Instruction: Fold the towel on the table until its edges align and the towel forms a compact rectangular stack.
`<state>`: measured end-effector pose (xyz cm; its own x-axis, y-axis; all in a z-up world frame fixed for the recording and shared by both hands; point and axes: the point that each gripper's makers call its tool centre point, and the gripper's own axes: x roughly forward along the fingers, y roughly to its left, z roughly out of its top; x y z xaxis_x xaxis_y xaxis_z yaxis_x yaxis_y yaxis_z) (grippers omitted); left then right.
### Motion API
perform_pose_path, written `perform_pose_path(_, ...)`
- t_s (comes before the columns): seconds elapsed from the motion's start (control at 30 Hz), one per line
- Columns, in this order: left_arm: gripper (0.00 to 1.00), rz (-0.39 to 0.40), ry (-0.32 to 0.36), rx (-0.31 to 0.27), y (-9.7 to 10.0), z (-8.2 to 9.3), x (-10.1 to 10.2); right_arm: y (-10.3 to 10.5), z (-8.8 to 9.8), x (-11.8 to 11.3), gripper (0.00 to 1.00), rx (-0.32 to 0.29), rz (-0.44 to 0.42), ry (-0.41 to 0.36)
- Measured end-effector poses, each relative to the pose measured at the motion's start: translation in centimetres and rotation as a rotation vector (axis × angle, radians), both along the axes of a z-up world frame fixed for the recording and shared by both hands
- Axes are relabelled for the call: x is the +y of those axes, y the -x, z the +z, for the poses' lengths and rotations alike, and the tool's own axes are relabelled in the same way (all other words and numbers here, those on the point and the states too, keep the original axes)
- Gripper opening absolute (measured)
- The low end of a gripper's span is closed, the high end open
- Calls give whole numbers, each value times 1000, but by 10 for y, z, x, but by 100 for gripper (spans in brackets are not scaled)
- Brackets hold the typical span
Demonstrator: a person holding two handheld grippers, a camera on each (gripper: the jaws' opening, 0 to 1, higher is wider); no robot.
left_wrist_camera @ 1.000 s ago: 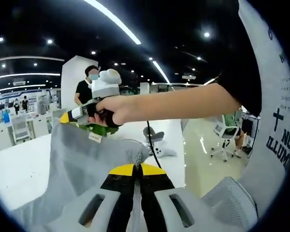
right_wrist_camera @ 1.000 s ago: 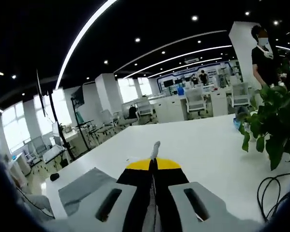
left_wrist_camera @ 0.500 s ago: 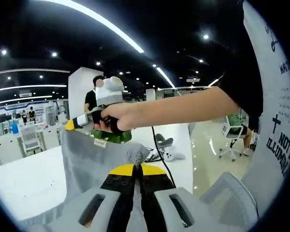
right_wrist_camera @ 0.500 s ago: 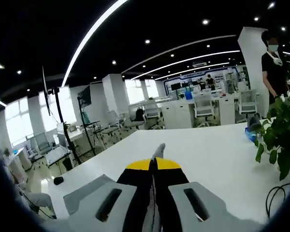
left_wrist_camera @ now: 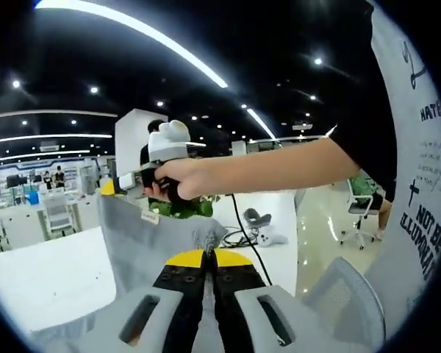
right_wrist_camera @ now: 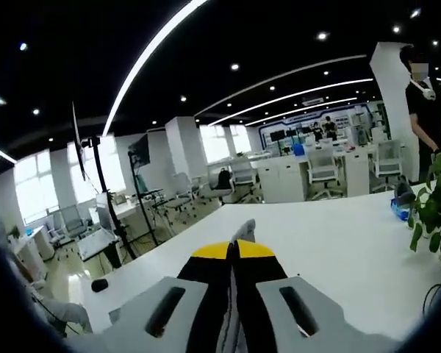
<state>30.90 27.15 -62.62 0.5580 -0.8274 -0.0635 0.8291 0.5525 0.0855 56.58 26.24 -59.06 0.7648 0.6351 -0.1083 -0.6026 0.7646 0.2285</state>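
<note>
The gray towel [left_wrist_camera: 143,239] is up in the air above the white counter [left_wrist_camera: 44,272]. The left tool [left_wrist_camera: 208,259] is pressed together on one bunched corner of it. In the left gripper view, the right tool [left_wrist_camera: 125,182] is held in a hand [left_wrist_camera: 178,175] and pinches another corner, so the top edge runs between the two tools. In the right gripper view, the right tool [right_wrist_camera: 234,250] is pressed together with a bit of gray towel [right_wrist_camera: 242,229] poking out at the tip.

The step now looks like lifting the towel to get ready for a fold. To do it well, I think both tools should keep a firm pinch and stay level with each other, so the top edge stays straight. Then the towel can be laid down slowly, with its edges matching. If one corner slips, the fold will likely be crooked.

I see no boxes, bowls or bins on the counter. A green plant [right_wrist_camera: 435,213] sits at the far side, with a black cord [left_wrist_camera: 239,235] near it.
</note>
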Motion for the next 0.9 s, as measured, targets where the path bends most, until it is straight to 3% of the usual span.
perform_pose_path(0.27,3,95,31,-11,-7,9,43,-1,4,33,0,1,26,-14)
perform_pose_path(0.9,3,297,70,48,-2,-13,125,7,-19,131,0,42,145,5)
